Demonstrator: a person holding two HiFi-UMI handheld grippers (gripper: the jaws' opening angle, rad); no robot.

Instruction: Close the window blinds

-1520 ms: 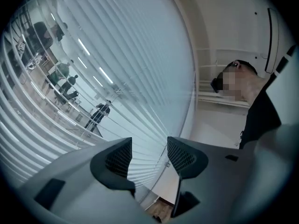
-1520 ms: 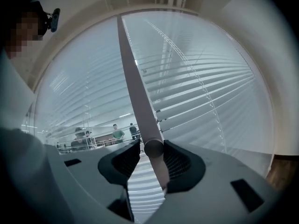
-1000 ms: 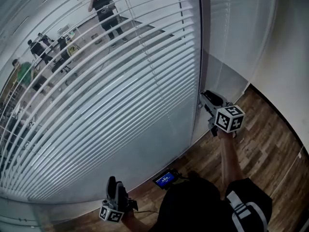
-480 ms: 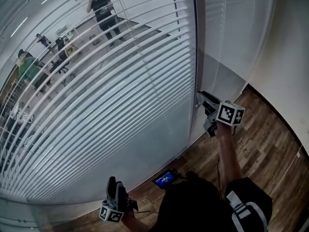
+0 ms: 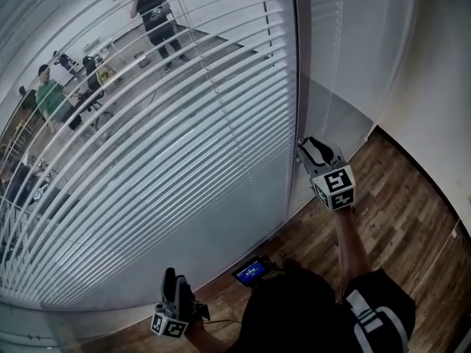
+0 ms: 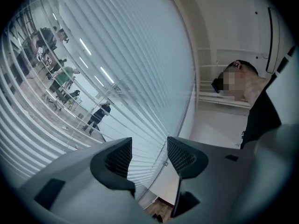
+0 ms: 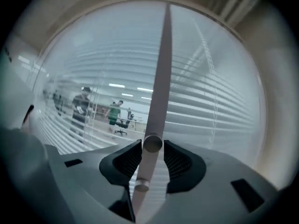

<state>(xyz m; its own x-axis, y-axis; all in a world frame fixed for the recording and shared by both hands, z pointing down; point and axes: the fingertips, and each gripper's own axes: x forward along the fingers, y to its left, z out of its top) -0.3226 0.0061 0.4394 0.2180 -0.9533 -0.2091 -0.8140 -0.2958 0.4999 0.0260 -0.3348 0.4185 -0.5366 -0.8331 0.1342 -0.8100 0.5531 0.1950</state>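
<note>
A: Where does the left gripper (image 6: 149, 155) stand?

B: Its jaws are released, with a clear gap between the mesh pads and nothing in it. Ahead of the jaws and to their left spread the window blinds (image 5: 184, 168), well apart from them. The head view shows this gripper low, close by the person's body.

A: And the blinds themselves?

B: The slats are lowered across the glass. They are tilted so that gaps remain, and people in the room beyond (image 5: 53, 101) can be seen through them. A small device with a blue screen (image 5: 252, 273) lies on the wooden floor (image 5: 412, 212), between the two grippers.

A: What about the right gripper (image 7: 153, 157)?

B: Its jaws are clenched on the tilt wand (image 7: 160, 78), with a pad touching it on either side. The pale rod runs straight up from between the jaws, and its round end sits just at their tips. The blinds fill the view behind the wand. In the head view this gripper is raised at the blind's right edge, beside the dark window frame (image 5: 298, 65).
</note>
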